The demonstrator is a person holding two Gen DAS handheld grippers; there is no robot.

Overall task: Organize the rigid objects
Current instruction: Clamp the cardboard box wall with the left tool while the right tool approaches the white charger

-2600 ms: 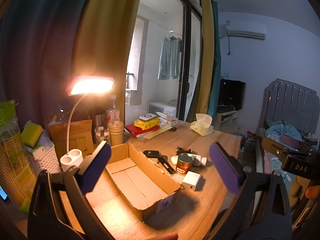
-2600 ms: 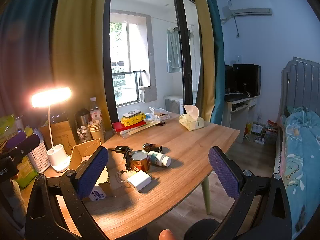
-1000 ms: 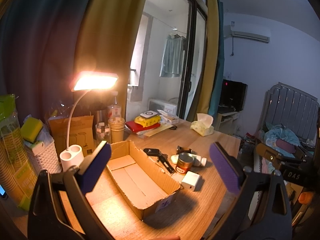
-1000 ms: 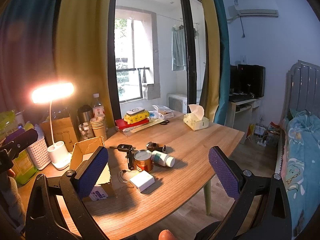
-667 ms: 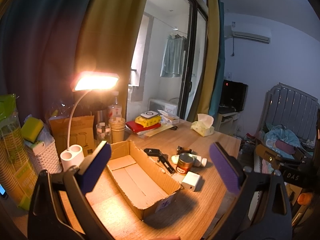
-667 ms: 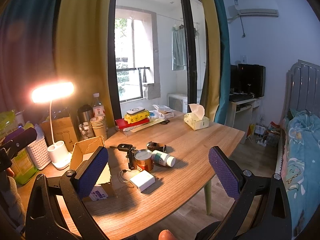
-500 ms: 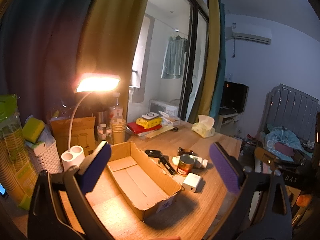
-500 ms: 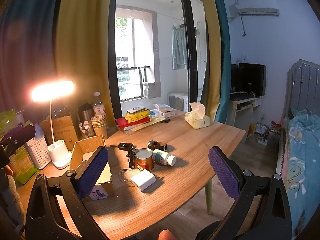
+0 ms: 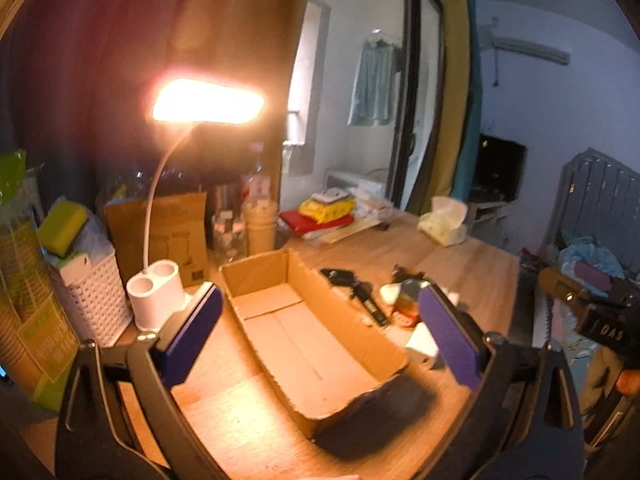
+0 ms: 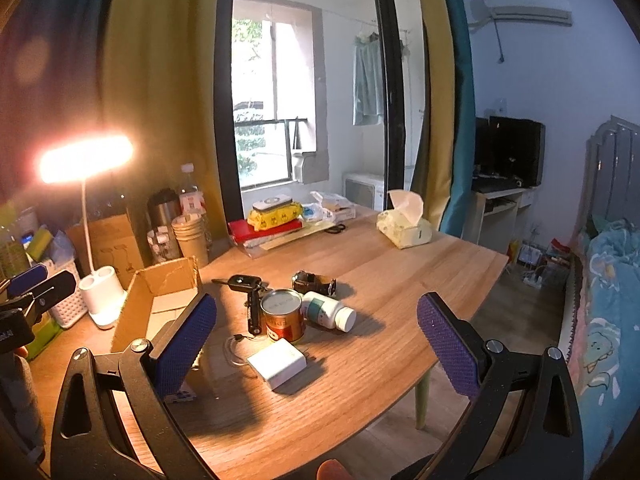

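Observation:
An open, empty cardboard box lies on the wooden table; it also shows in the right wrist view. Right of it lie a red tin can, a white pill bottle, a white charger block, a black car key, a black folding tool and a watch. My left gripper is open and empty above the box. My right gripper is open and empty above the charger block and can.
A lit white desk lamp stands left of the box beside a white basket. Paper cups, a steel flask, stacked books and a tissue pack sit at the back. The table's right edge drops to the floor.
Both grippers have moved forward and lower toward the table; the box and the small objects look larger. Both stay open.

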